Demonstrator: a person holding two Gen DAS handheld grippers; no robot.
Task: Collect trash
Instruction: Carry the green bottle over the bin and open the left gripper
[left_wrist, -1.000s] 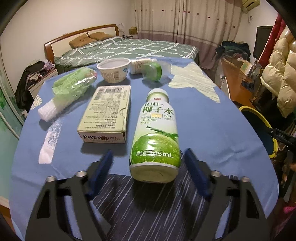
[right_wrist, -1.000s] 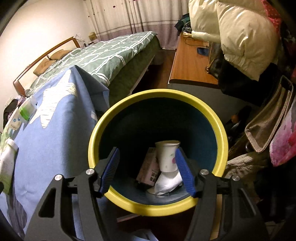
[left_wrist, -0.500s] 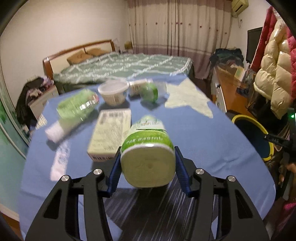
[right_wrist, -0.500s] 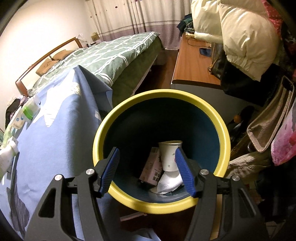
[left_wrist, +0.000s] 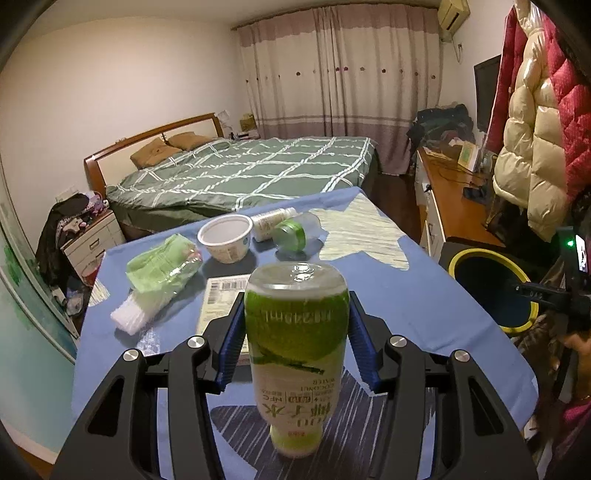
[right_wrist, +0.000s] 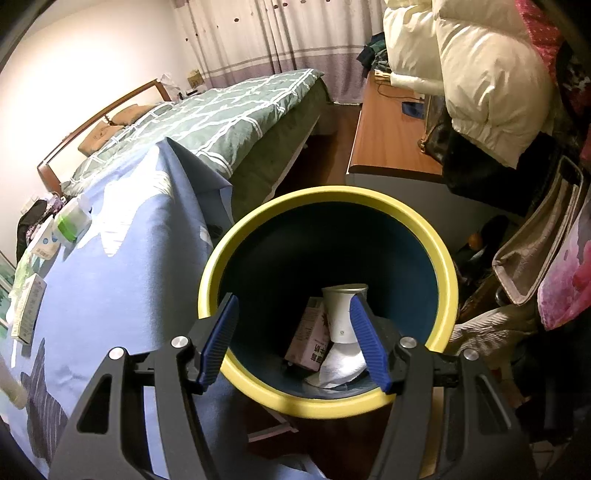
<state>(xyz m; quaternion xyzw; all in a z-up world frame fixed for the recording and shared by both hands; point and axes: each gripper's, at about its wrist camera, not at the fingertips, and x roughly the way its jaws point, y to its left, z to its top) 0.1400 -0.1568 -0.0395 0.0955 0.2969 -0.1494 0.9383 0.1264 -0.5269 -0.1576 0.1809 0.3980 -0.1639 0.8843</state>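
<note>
While fingers clamp bottle, bin rightward

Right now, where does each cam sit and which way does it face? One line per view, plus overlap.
Left wrist: on the left gripper, aimed across the table toward the bed; its own fingers clamp the coconut water bottle.
Right wrist: on the right gripper, tilted down into the yellow-rimmed bin; its open fingers show, nothing between them.
Shared: bin, table, bed, the flat carton.
</note>
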